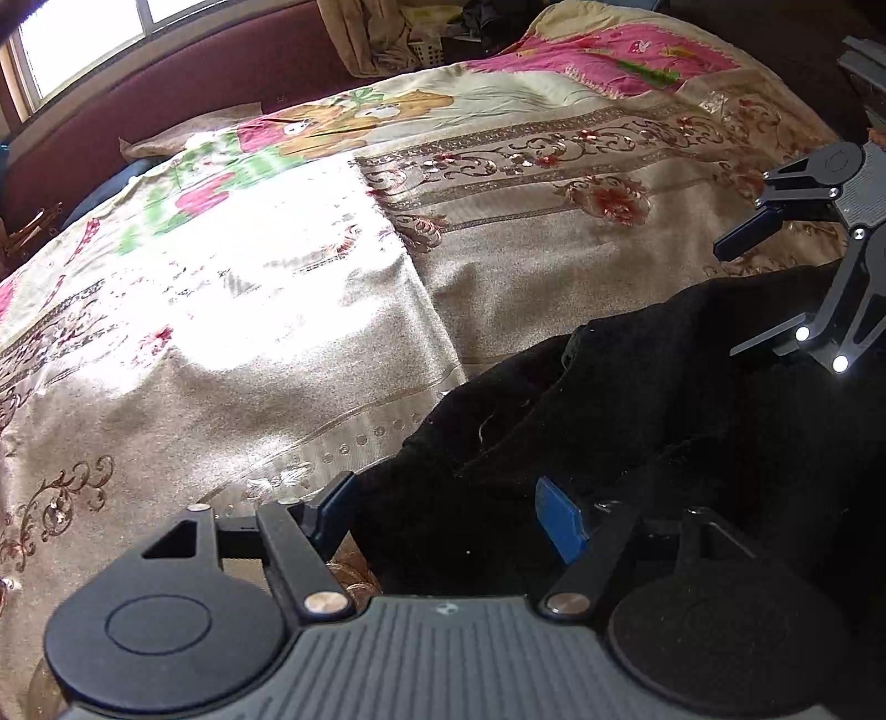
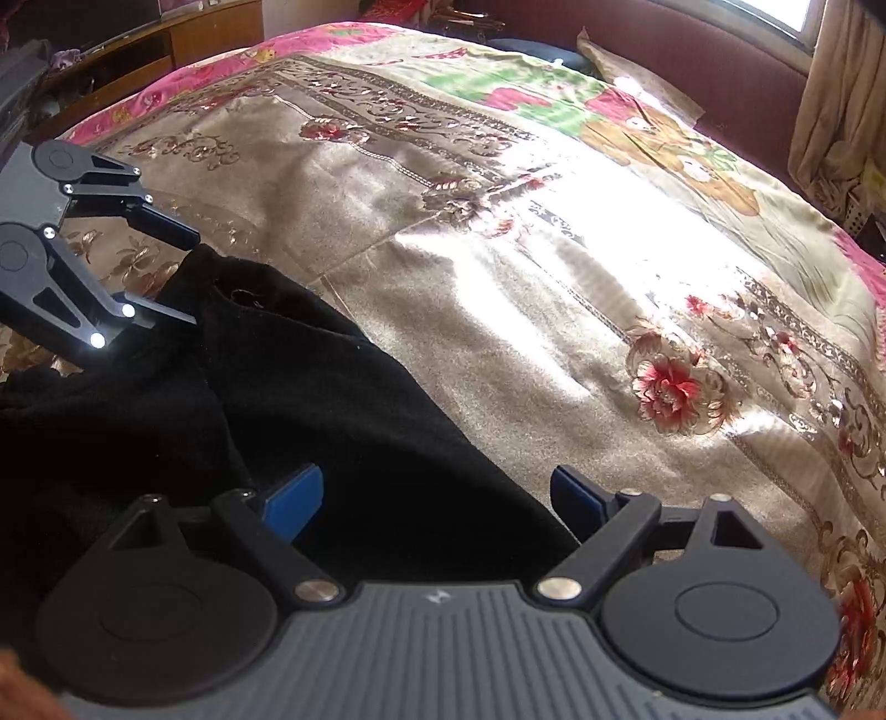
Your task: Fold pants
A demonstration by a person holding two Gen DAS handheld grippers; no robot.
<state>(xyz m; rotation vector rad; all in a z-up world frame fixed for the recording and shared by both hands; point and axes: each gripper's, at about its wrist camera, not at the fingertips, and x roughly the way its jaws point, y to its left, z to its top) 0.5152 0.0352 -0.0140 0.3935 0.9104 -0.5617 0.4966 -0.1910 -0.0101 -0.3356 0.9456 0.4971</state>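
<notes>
Black pants (image 1: 637, 410) lie bunched on the bed, at the lower right of the left wrist view and the lower left of the right wrist view (image 2: 277, 387). My left gripper (image 1: 448, 515) is open, its blue-padded fingers either side of the pants' near edge; it also shows at the left of the right wrist view (image 2: 191, 277). My right gripper (image 2: 437, 504) is open over the pants' other edge, one finger over the black cloth, one over the bedspread; it shows at the right of the left wrist view (image 1: 725, 299). Neither grips cloth.
A beige floral bedspread (image 2: 554, 332) covers the bed, with a sunlit patch in the middle. A maroon headboard (image 1: 221, 72) and a window stand beyond. A curtain (image 2: 836, 111) hangs at the far right. Wooden furniture (image 2: 166, 44) stands at the far left.
</notes>
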